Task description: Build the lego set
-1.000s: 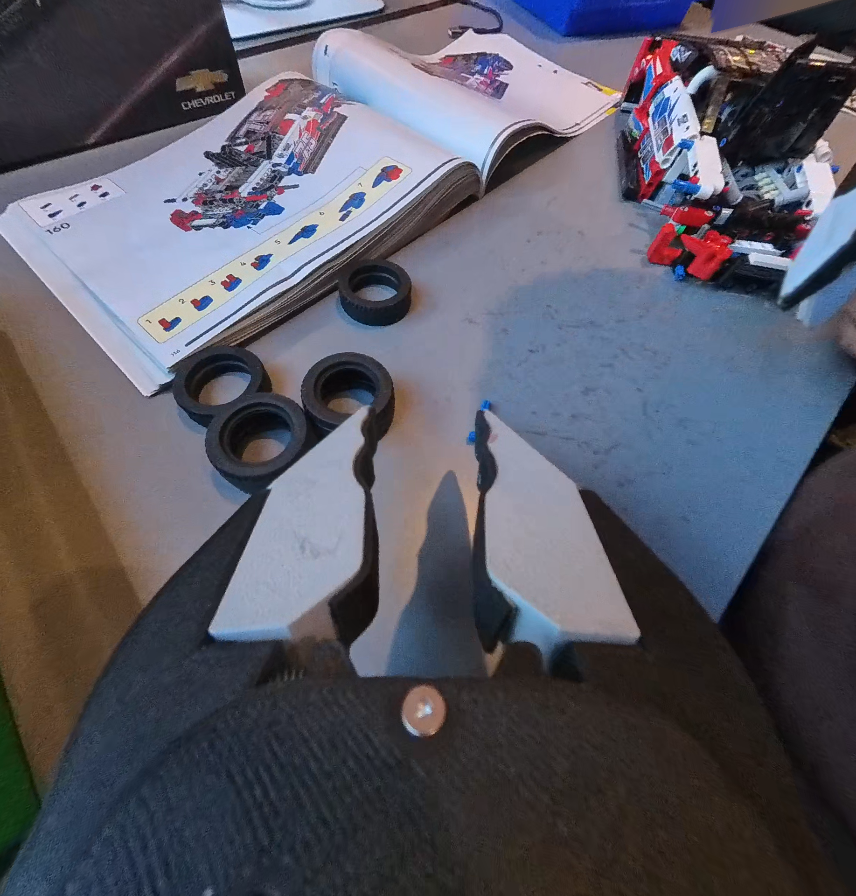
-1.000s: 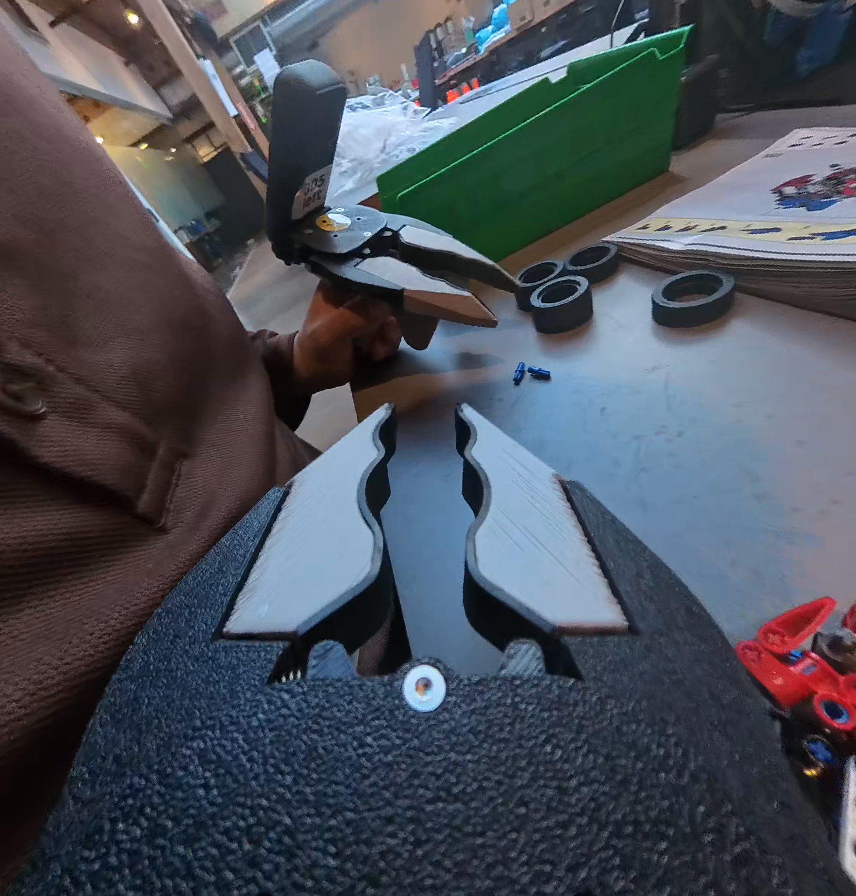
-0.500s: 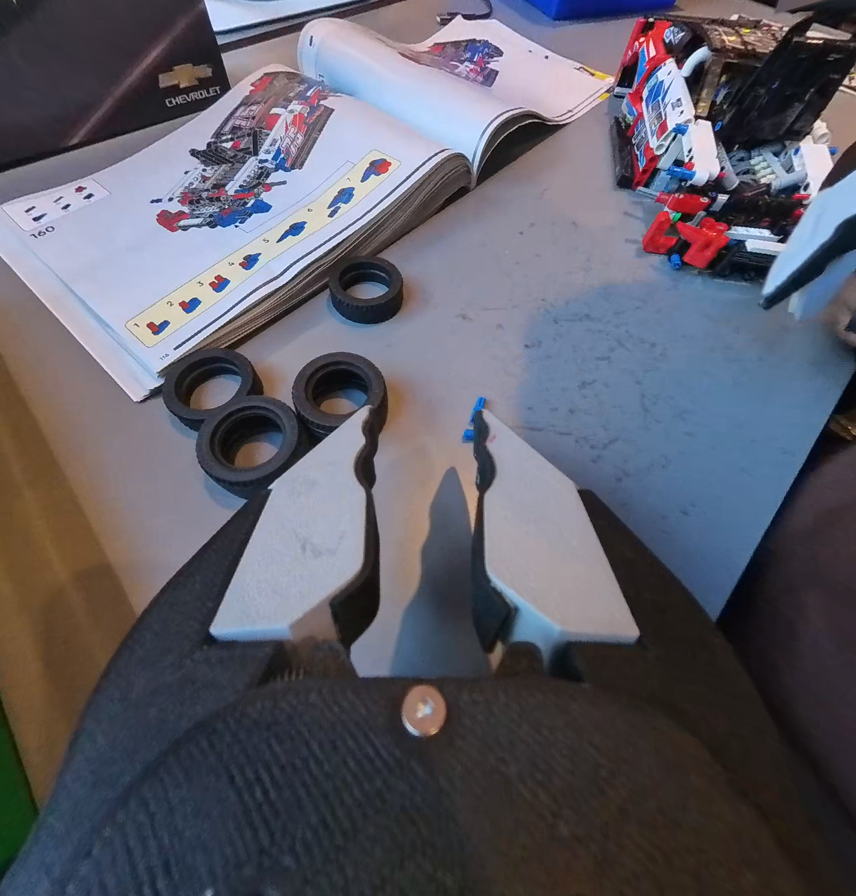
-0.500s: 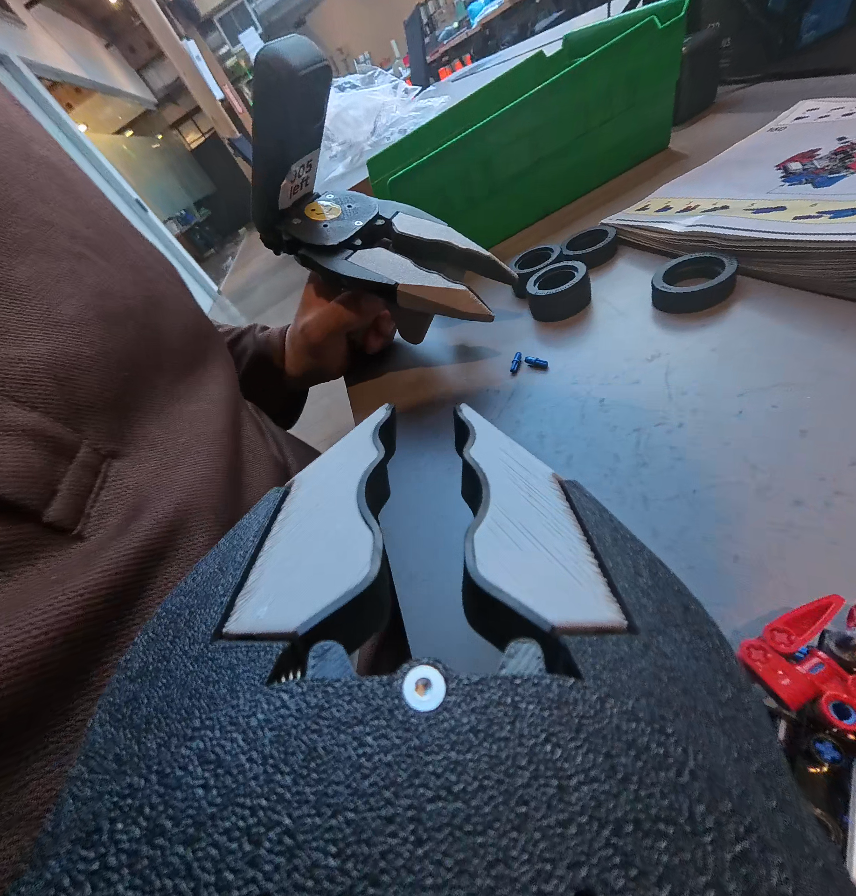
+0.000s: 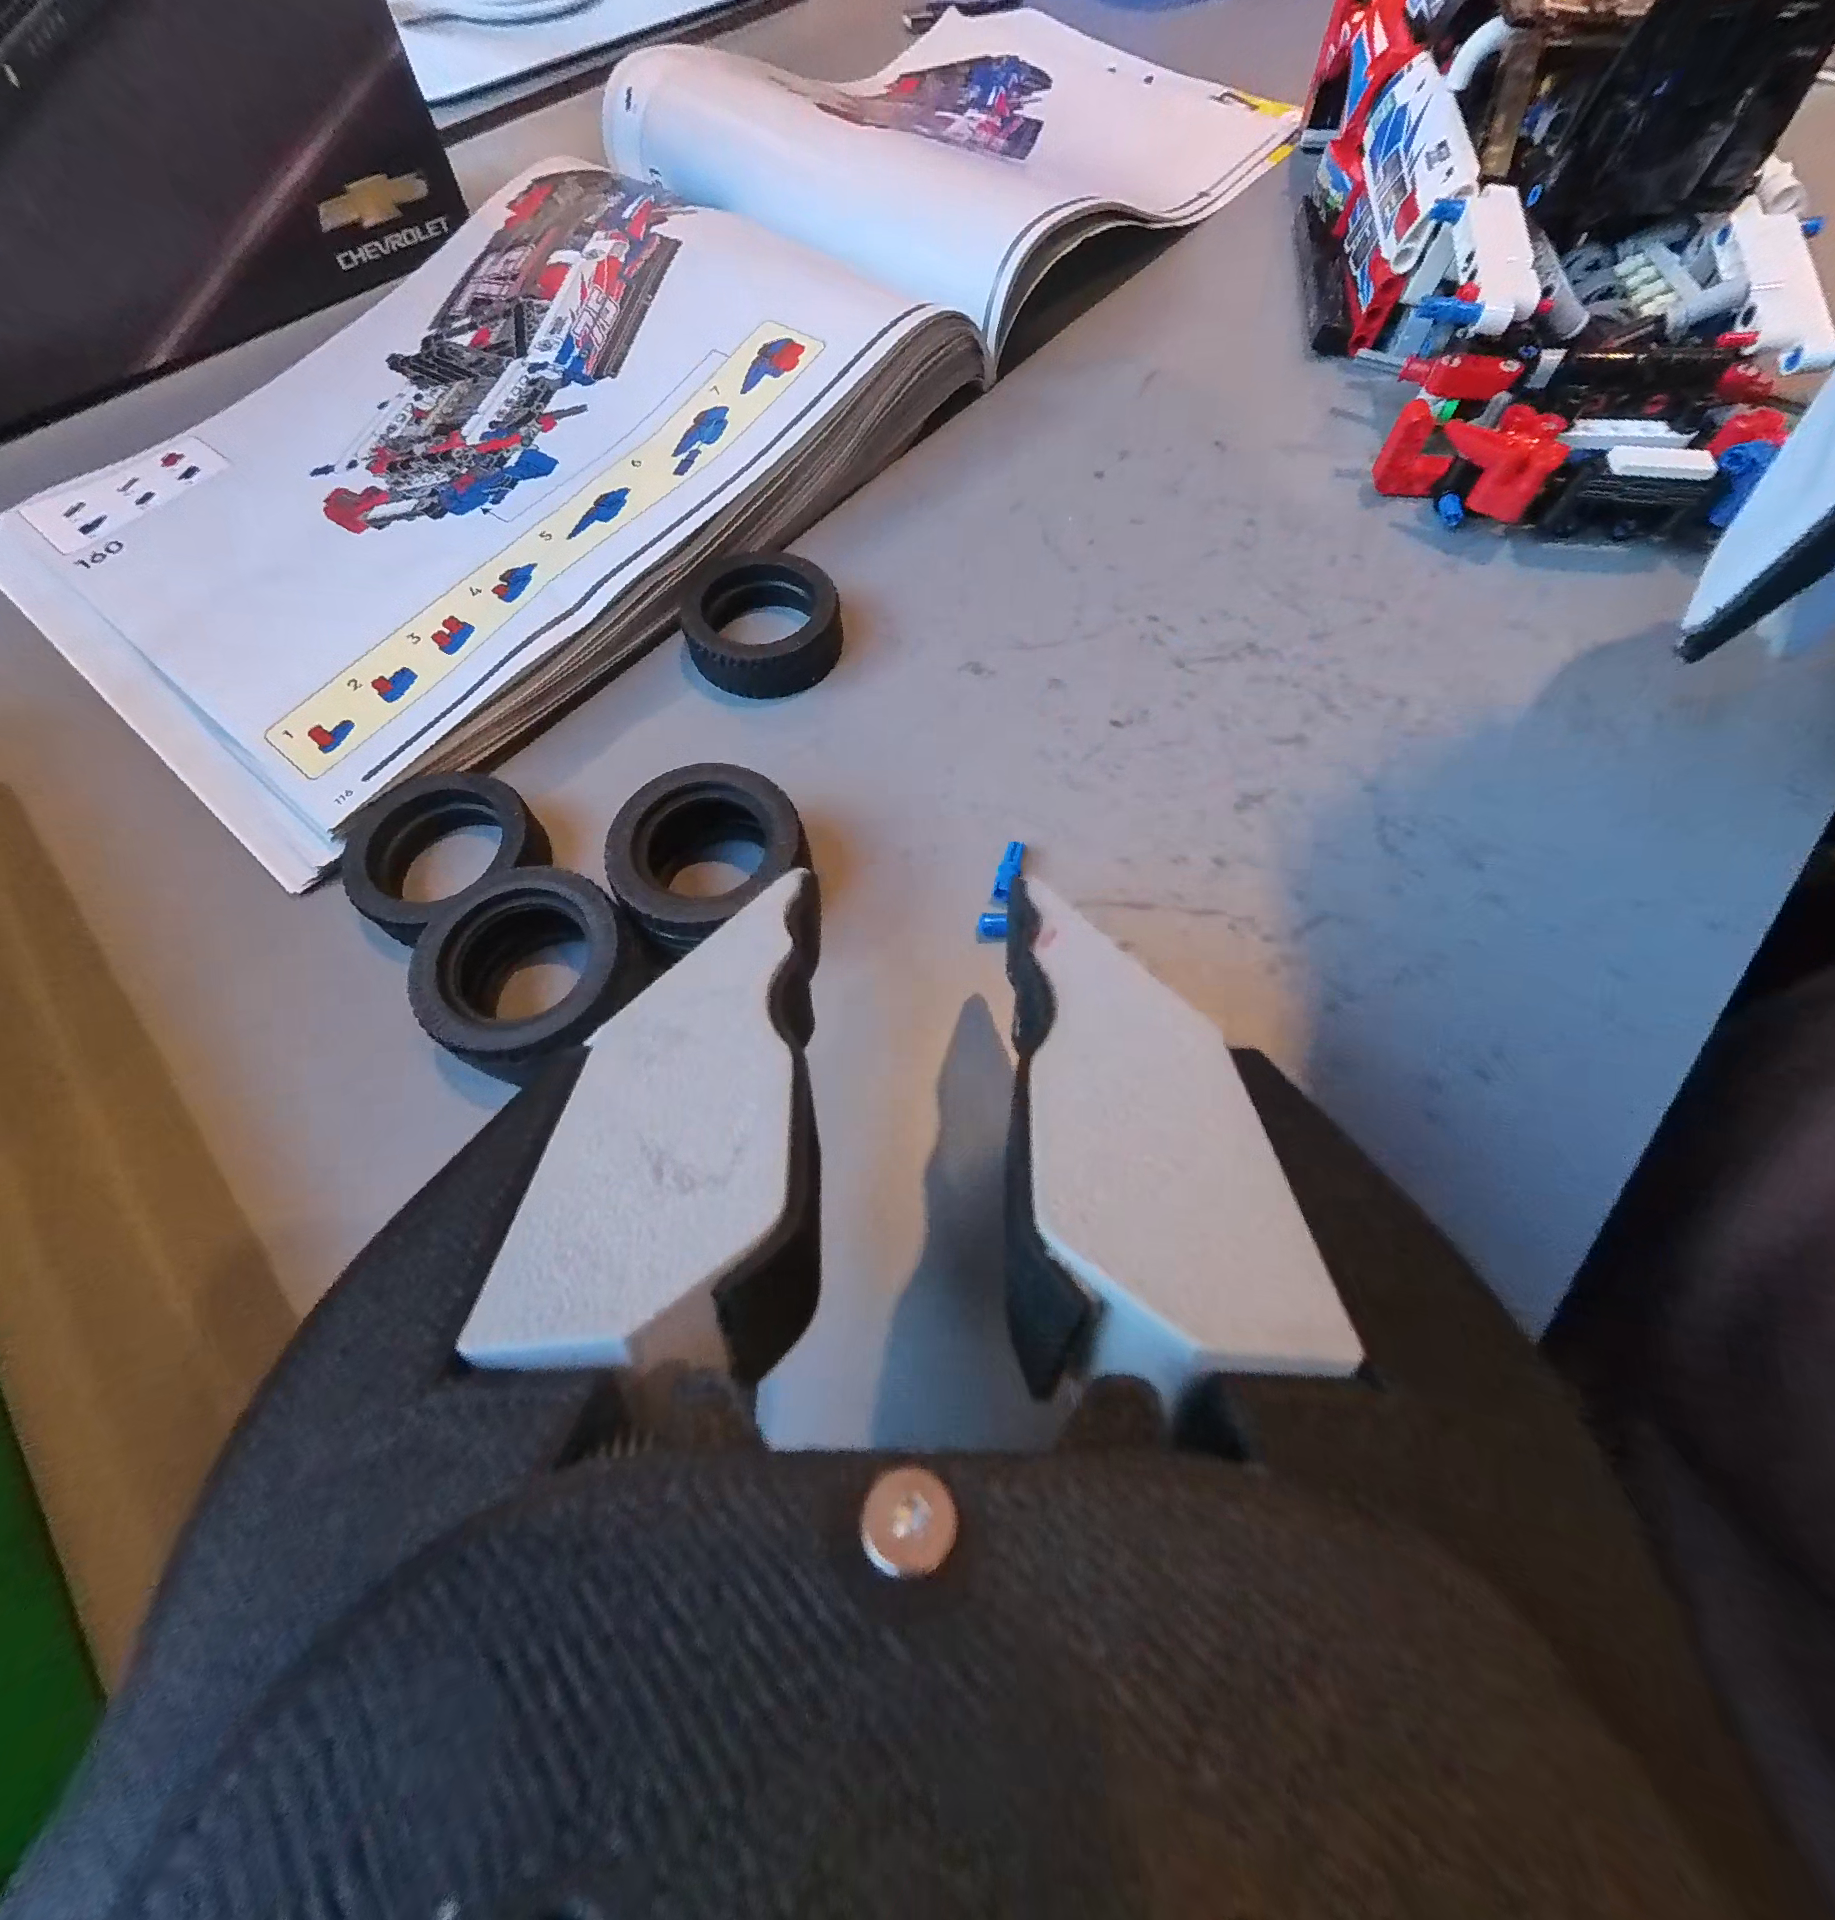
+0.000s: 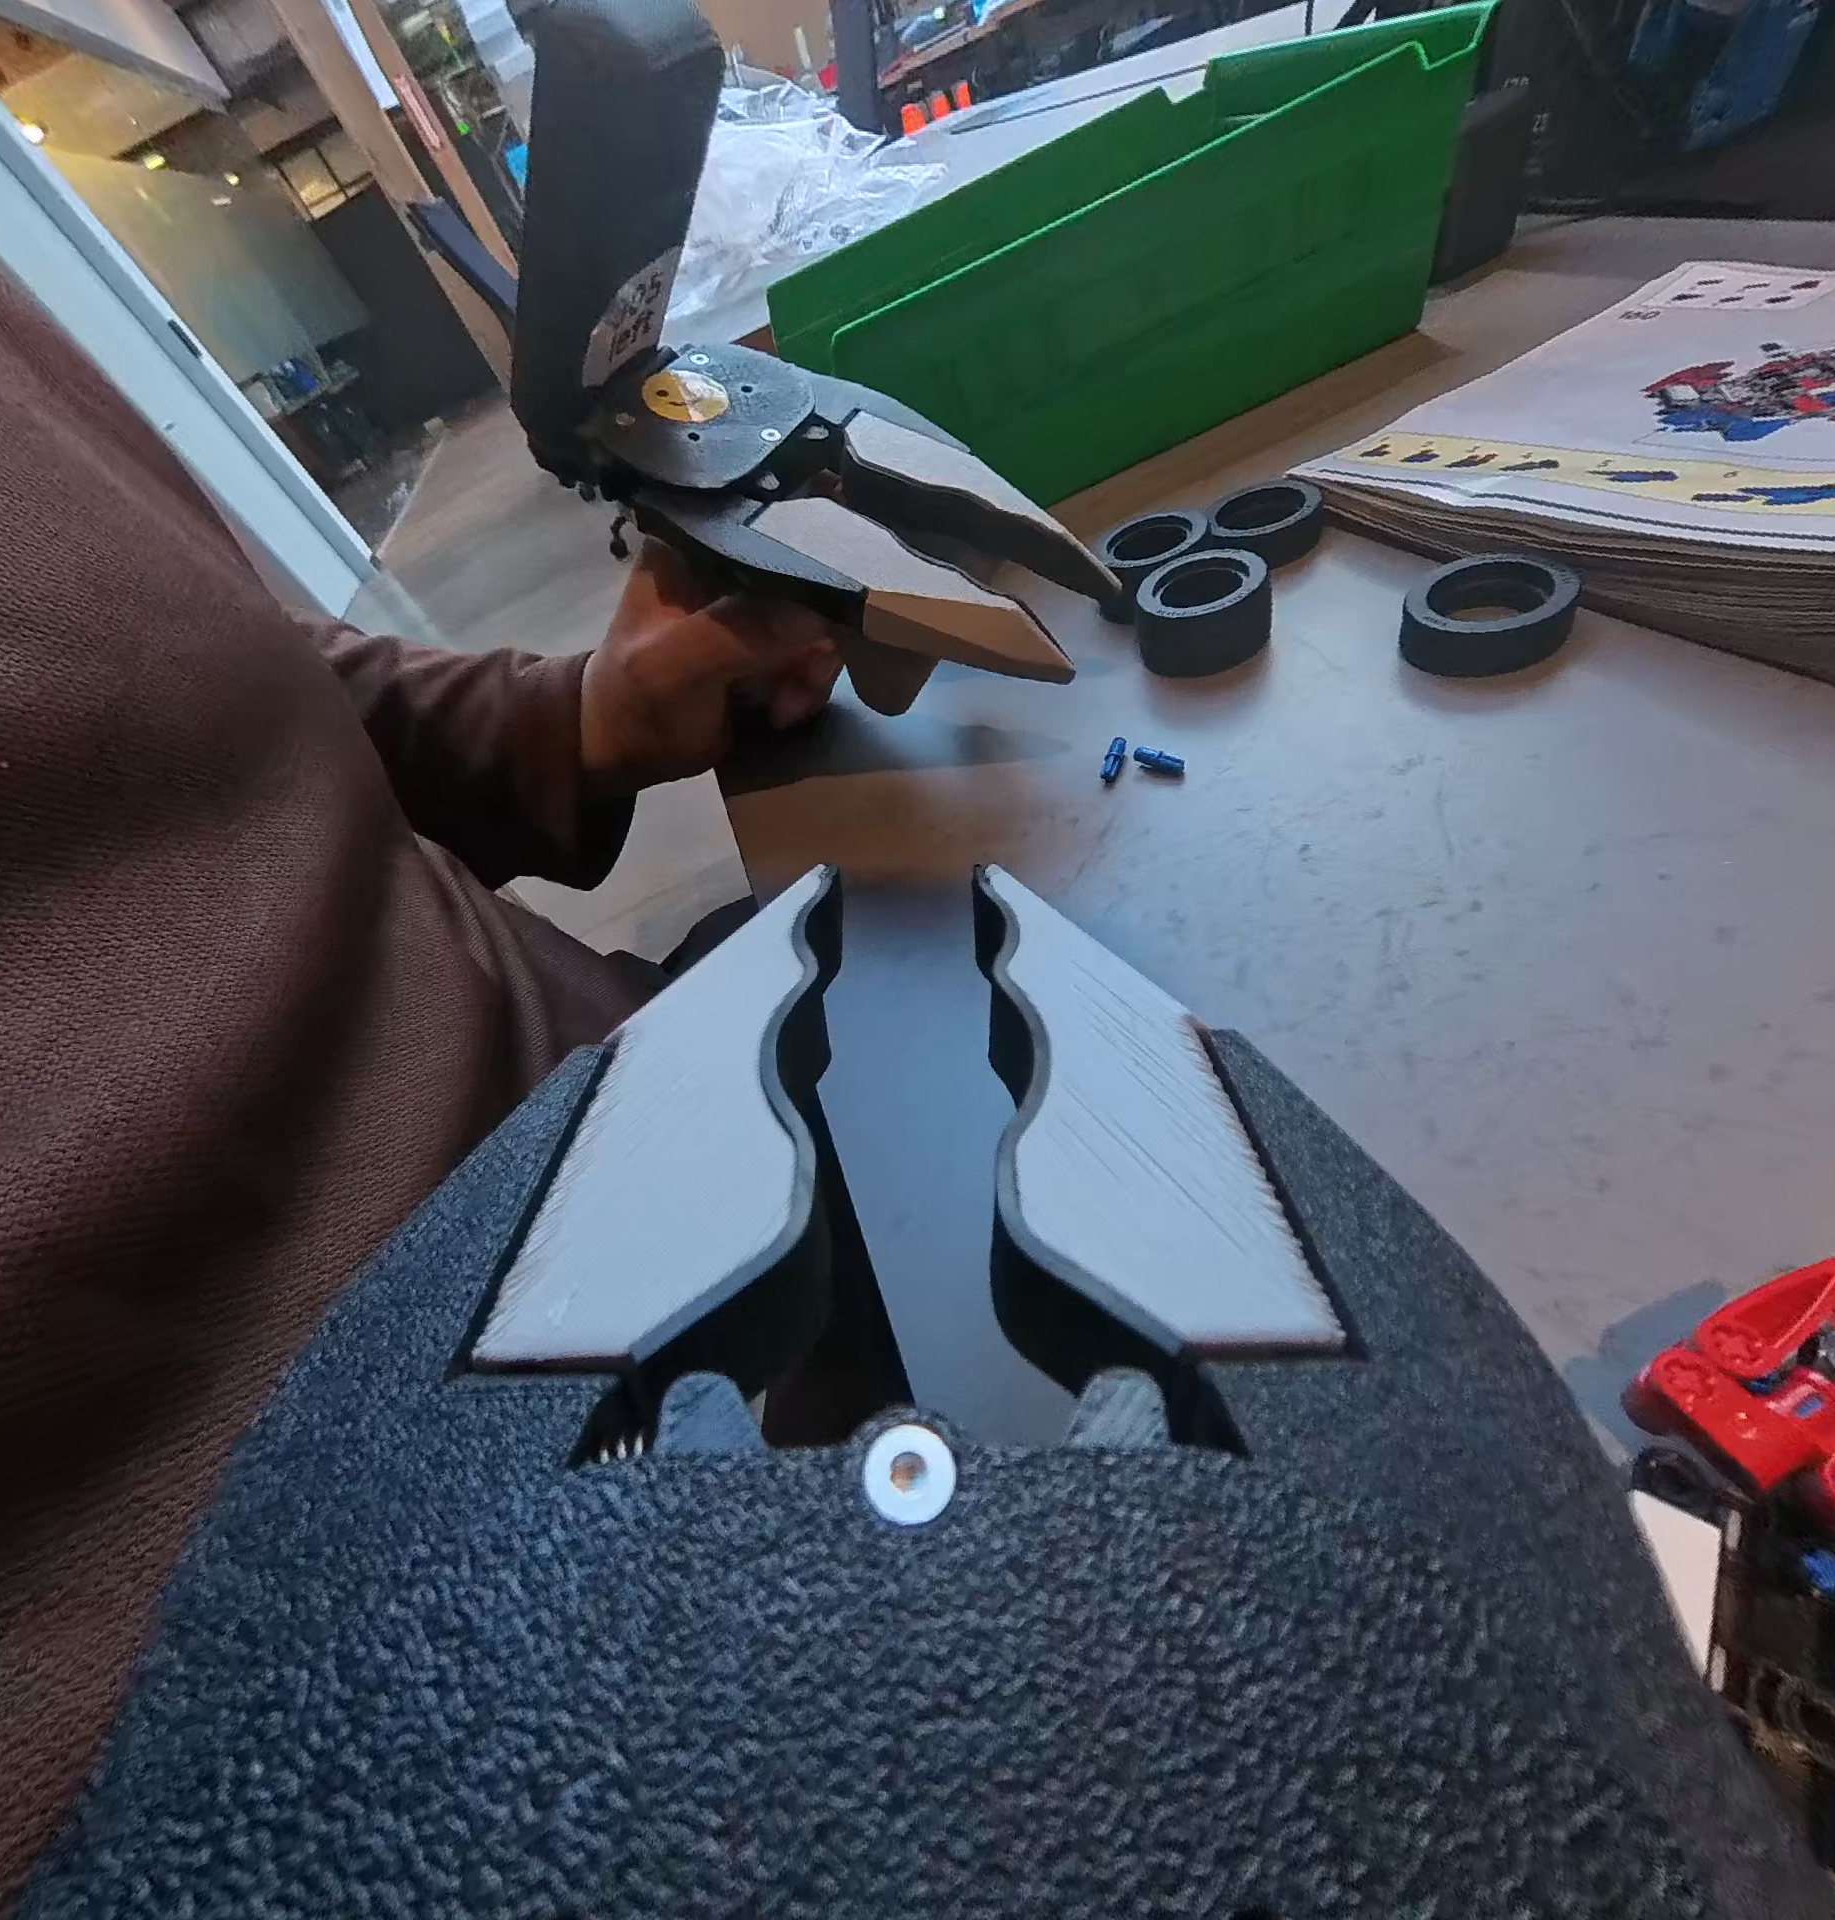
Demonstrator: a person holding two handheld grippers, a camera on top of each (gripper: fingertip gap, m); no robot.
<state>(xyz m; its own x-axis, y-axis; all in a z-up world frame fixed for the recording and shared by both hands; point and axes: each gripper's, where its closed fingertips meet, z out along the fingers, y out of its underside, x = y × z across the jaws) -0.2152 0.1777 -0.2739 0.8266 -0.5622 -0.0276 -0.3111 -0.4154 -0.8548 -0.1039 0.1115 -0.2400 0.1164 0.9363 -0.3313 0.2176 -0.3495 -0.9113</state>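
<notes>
Pins (image 5: 1001,891), two small blue ones, lie mid-frame just beyond the empty, parted left gripper (image 5: 913,904), seemingly poised to pick one. Right gripper (image 6: 905,883), parted and empty, waits; model car (image 5: 1578,301) upper right.

A: How is the light?
B: Cool and fairly dim. A soft shadow lies on the tabletop (image 5: 1152,665) ahead of the left tool (image 5: 908,904).
A: Sharpness?
B: Wide-angle bending at edges; the nearest housing slightly blurred.
</notes>
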